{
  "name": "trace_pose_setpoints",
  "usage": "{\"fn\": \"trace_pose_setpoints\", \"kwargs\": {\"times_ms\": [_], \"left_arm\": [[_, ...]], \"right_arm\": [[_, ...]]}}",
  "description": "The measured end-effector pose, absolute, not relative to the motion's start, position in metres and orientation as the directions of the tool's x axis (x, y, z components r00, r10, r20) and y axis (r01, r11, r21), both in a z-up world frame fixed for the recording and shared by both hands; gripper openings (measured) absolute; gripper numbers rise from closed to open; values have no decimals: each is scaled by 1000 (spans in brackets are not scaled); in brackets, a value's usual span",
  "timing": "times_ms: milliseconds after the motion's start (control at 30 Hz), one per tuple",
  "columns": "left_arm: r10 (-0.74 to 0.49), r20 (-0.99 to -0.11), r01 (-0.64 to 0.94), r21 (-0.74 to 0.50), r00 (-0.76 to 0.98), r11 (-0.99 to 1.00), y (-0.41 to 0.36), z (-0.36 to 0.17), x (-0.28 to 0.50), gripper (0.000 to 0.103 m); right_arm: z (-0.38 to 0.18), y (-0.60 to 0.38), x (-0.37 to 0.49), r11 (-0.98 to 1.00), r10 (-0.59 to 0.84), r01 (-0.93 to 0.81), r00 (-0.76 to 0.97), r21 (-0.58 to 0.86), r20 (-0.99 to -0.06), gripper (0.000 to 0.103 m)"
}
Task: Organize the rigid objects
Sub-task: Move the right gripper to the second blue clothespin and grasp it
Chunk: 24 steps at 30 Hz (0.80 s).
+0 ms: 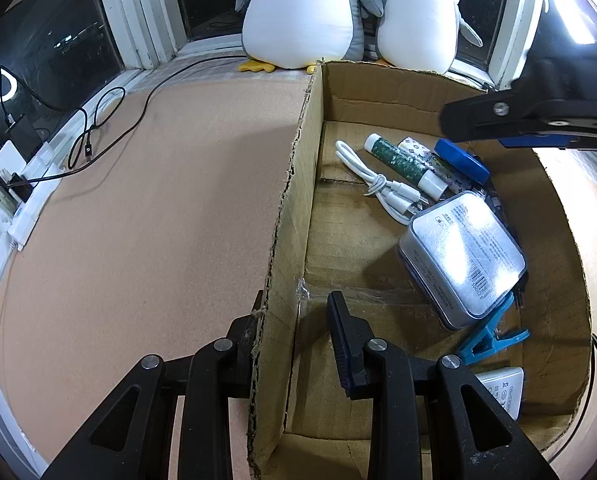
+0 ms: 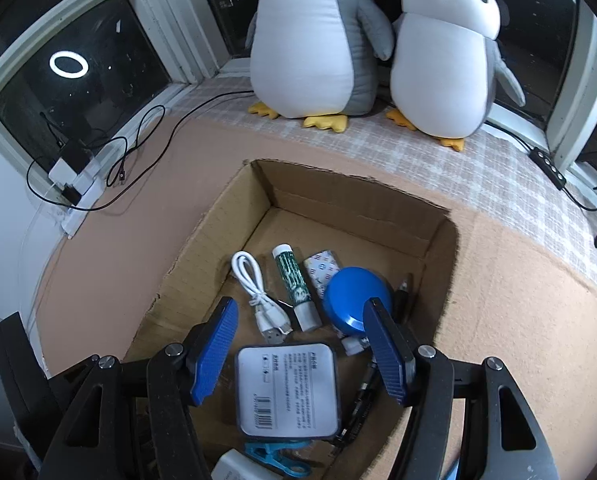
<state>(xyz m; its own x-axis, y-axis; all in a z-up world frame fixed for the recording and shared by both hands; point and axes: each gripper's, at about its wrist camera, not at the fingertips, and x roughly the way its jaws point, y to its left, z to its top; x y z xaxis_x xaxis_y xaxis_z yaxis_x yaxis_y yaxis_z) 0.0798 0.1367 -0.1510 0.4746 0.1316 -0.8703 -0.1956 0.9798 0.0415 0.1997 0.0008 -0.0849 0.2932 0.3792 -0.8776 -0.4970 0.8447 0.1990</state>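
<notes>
A cardboard box (image 1: pixel 298 184) (image 2: pixel 358 200) holds a silver tin (image 1: pixel 464 254) (image 2: pixel 287 390), a white cable (image 1: pixel 378 184) (image 2: pixel 258 292), a green tube (image 1: pixel 404 166) (image 2: pixel 296 286), a blue round case (image 1: pixel 462 160) (image 2: pixel 356 300), a blue clip (image 1: pixel 492 340) (image 2: pixel 276 454) and a white charger (image 1: pixel 504 390) (image 2: pixel 234 466). My left gripper (image 1: pixel 294 320) is open and straddles the box's left wall. My right gripper (image 2: pixel 300 334) is open and empty above the tin; it also shows in the left wrist view (image 1: pixel 458 120).
Two plush penguins (image 2: pixel 310 40) (image 2: pixel 446 56) sit on the windowsill behind the box. A power strip (image 1: pixel 30 200) (image 2: pixel 74 200) with plugs and black cables (image 1: pixel 98 136) lies at the left. The box rests on a tan mat (image 1: pixel 158 220).
</notes>
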Motion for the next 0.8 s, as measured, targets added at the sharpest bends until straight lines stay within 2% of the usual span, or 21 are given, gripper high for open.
{"fn": "trace_pose_setpoints", "kwargs": {"times_ms": [500, 633, 800], "left_arm": [[132, -869, -195, 43, 476, 980, 138, -151, 79, 31], [134, -869, -194, 44, 476, 980, 138, -151, 79, 31], [139, -869, -191, 52, 475, 980, 137, -150, 78, 31]], "right_arm": [[-34, -85, 162, 824, 419, -540, 373, 173, -828, 61], [-32, -117, 152, 827, 440, -522, 373, 208, -817, 61], [-37, -145, 141, 840, 404, -511, 365, 182, -839, 61]]}}
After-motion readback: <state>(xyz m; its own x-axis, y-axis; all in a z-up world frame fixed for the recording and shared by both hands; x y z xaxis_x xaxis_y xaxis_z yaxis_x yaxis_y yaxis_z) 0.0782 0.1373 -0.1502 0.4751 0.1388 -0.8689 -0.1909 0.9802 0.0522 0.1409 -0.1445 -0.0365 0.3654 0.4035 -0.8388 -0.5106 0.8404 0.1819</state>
